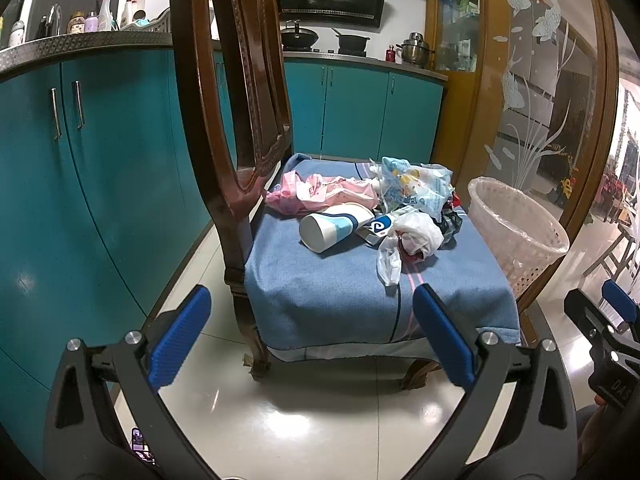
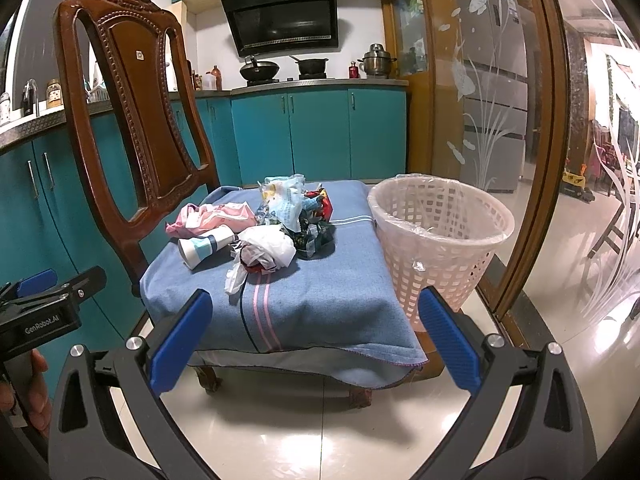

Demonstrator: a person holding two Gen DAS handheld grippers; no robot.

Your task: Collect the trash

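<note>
A pile of trash lies on a wooden chair's blue-cloth seat (image 1: 344,292) (image 2: 320,292): a paper cup (image 1: 332,229) (image 2: 206,247) on its side, a white plastic bag (image 1: 408,240) (image 2: 264,254), a pink wrapper (image 1: 320,194) (image 2: 212,216), a light-blue printed wrapper (image 1: 412,190) (image 2: 286,200) and dark crumpled wrappers (image 2: 314,228). A lined white lattice bin (image 1: 516,228) (image 2: 436,236) stands on the floor right of the seat. My left gripper (image 1: 312,336) and right gripper (image 2: 316,340) hang open before the seat's front edge, holding nothing.
The chair's tall carved back (image 1: 240,92) (image 2: 132,120) rises at the seat's left. Teal cabinets (image 1: 80,184) (image 2: 316,136) run along the left and back. A glass door with etched fish (image 1: 536,92) (image 2: 492,92) stands right of the bin. Glossy tiled floor (image 1: 320,412) lies below.
</note>
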